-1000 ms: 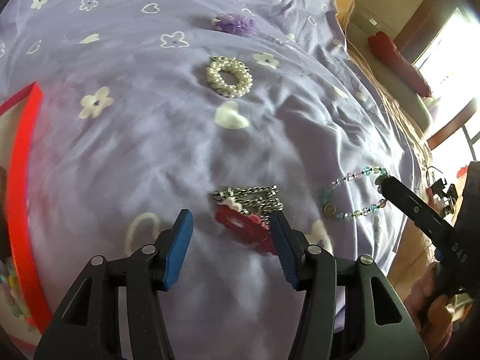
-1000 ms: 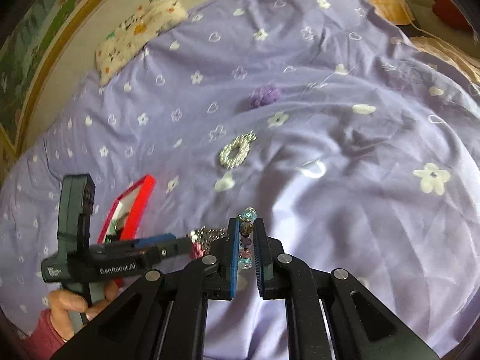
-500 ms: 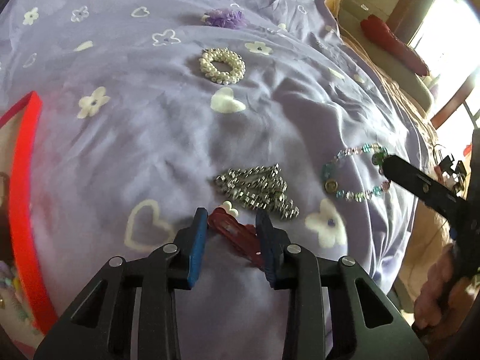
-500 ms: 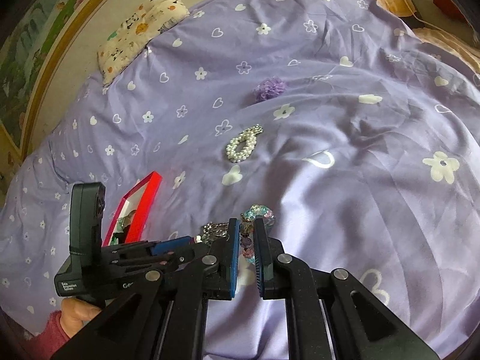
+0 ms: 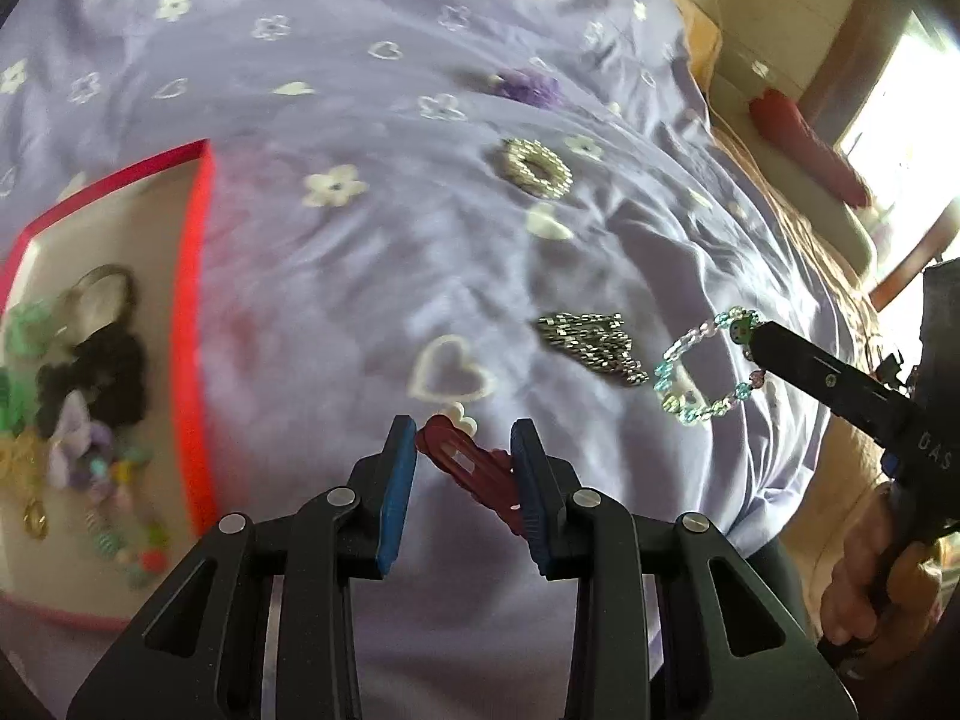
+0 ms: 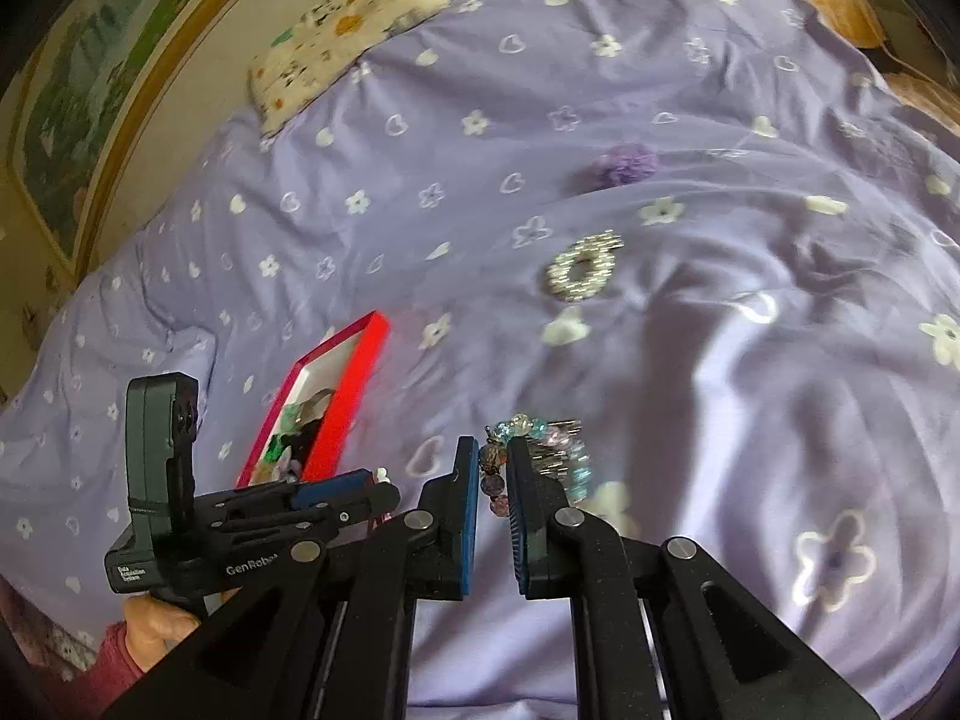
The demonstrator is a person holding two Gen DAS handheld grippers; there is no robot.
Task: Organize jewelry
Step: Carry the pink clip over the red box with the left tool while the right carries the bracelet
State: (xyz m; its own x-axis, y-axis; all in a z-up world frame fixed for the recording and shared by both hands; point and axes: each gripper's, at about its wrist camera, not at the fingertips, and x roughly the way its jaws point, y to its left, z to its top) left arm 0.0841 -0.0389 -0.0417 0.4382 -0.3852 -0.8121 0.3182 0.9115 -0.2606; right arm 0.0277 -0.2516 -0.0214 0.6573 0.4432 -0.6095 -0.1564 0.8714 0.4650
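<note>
My left gripper (image 5: 462, 456) is shut on a dark red hair clip (image 5: 465, 462) and holds it above the purple bedspread. My right gripper (image 6: 495, 480) is shut on a pastel bead bracelet (image 6: 528, 450), which hangs from its tips in the left wrist view (image 5: 696, 372). A silver chain bracelet (image 5: 591, 339) lies on the bed between them. A pearl ring bracelet (image 5: 536, 168) and a purple scrunchie (image 5: 528, 86) lie farther back. The red-rimmed tray (image 5: 191, 324) at the left holds several hair ties and beads.
A patterned pillow (image 6: 342, 30) lies at the bed's far left corner by the wall. The bed's right edge (image 5: 798, 360) drops off near my right gripper. The left gripper and its holder's hand (image 6: 162, 618) show low left in the right wrist view.
My left gripper closed on the red clip, lifted it and swung left, bringing the tray into view. My right gripper has raised the bead bracelet off the bed.
</note>
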